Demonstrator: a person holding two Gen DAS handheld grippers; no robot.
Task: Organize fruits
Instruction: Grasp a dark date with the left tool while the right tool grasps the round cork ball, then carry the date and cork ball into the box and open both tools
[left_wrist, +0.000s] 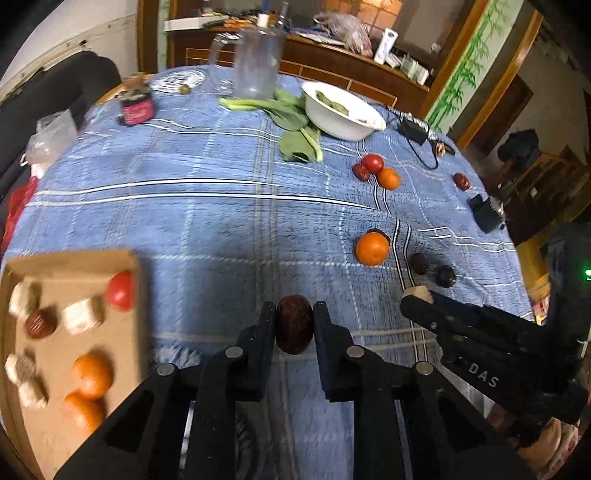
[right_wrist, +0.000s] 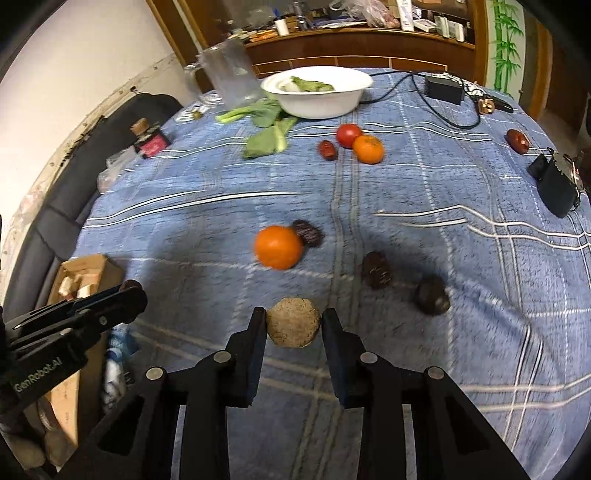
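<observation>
Matt cardboard box (left_wrist: 74, 266); woven tablecloth (left_wrist: 221, 221)

Blue plaid tablecloth (right_wrist: 424, 206), oranges (right_wrist: 279, 246), bowl (right_wrist: 317, 96), cardboard box (left_wrist: 133, 295)

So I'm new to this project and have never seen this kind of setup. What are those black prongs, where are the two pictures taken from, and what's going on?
No robot here: a person holds a hand-held gripper in each hand, and each carries a fisheye camera looking along its two black fingers. One picture is the left camera's view, the other the right's.

The left hand-held gripper is shut on a dark red date. The right hand-held gripper is shut on a tan round lump.

On the blue checked tablecloth lie an orange, a tomato, more dates, leafy greens and a white bowl. A cardboard tray at the left already holds fruit.
</observation>
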